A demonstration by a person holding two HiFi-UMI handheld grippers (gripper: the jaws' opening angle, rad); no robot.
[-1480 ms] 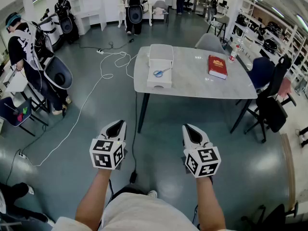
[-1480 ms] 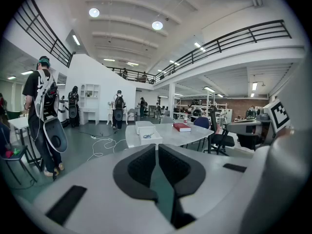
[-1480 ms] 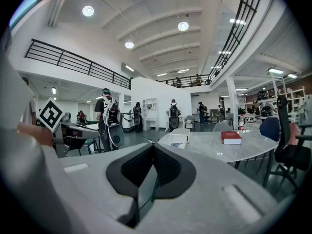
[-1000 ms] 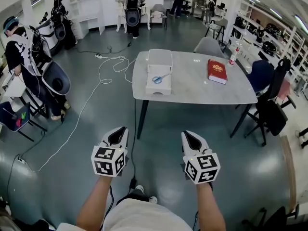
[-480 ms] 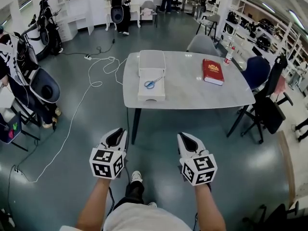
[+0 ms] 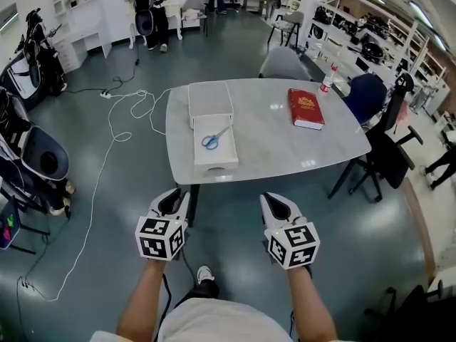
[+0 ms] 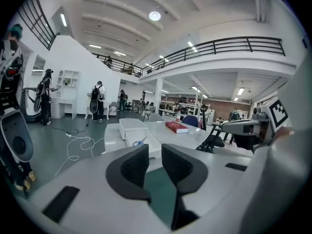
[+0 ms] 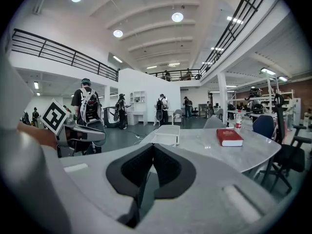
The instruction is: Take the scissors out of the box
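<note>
Blue-handled scissors [image 6: 210, 139] lie in an open white box [image 6: 214, 159] near the front left edge of a grey table [image 6: 285, 144]. The box's lid part [image 6: 209, 98] lies just behind it. My two grippers hang side by side in the air short of the table, over the floor. The left gripper [image 6: 169, 199] has a narrow gap between its jaws and holds nothing. The right gripper [image 6: 274, 204] is shut and empty. In the left gripper view the scissors [image 7: 139, 142] show ahead, beyond the left gripper [image 7: 155, 152]. In the right gripper view the box [image 8: 165, 133] lies beyond the right gripper [image 8: 153, 147].
A red book [image 6: 305, 109] lies on the table's right half, with a bottle [image 6: 328, 77] at the far right corner. A grey chair [image 6: 283, 63] stands behind the table and a black chair [image 6: 388, 148] to its right. A white cable [image 6: 121, 120] trails over the floor at left.
The table with the box has come steadily closer and more central in the head view. Both grippers keep their pose side by side.
</note>
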